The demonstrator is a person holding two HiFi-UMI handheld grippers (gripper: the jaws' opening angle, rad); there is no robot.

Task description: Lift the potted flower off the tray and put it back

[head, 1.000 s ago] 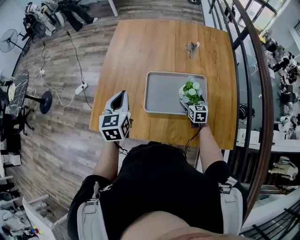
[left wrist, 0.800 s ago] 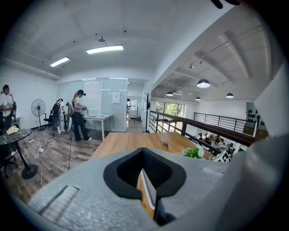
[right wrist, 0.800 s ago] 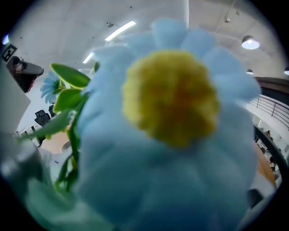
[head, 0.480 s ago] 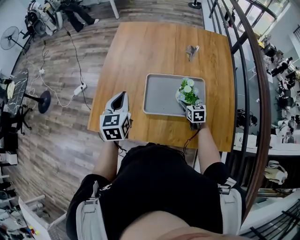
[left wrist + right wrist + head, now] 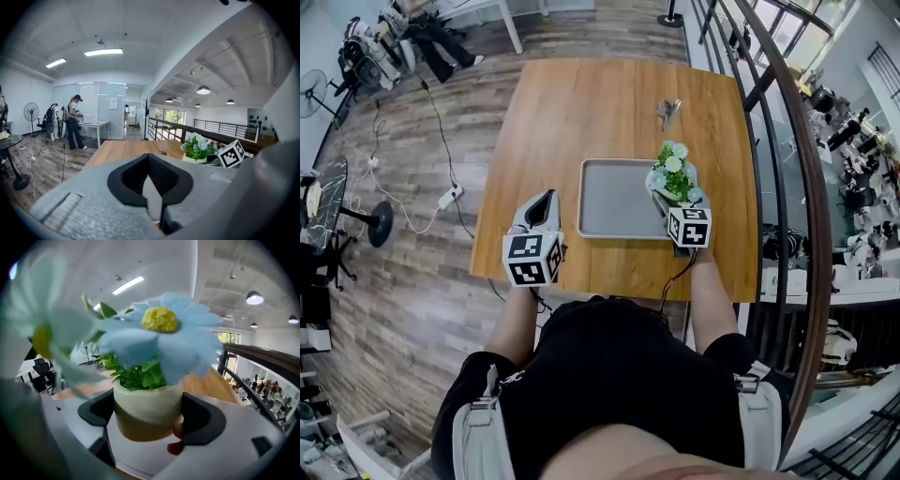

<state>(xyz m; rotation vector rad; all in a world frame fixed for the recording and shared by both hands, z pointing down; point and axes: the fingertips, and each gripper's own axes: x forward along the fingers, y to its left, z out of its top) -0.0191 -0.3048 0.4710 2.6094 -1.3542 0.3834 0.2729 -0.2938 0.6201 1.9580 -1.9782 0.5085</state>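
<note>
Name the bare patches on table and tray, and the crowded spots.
Free: the tray's flat; the table's far half, left of the small metal clip. Crowded: the tray's right rim, where the right claw holds the potted flower, and the near-left edge under the left claw.

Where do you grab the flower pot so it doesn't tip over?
Grab the pot by its round sides, about the middle, coming in level from the near side. It stands upright and its sides look firm, while the flowers on top are soft and spread wide. The right tool holds it just so, one pad on each side.
</note>
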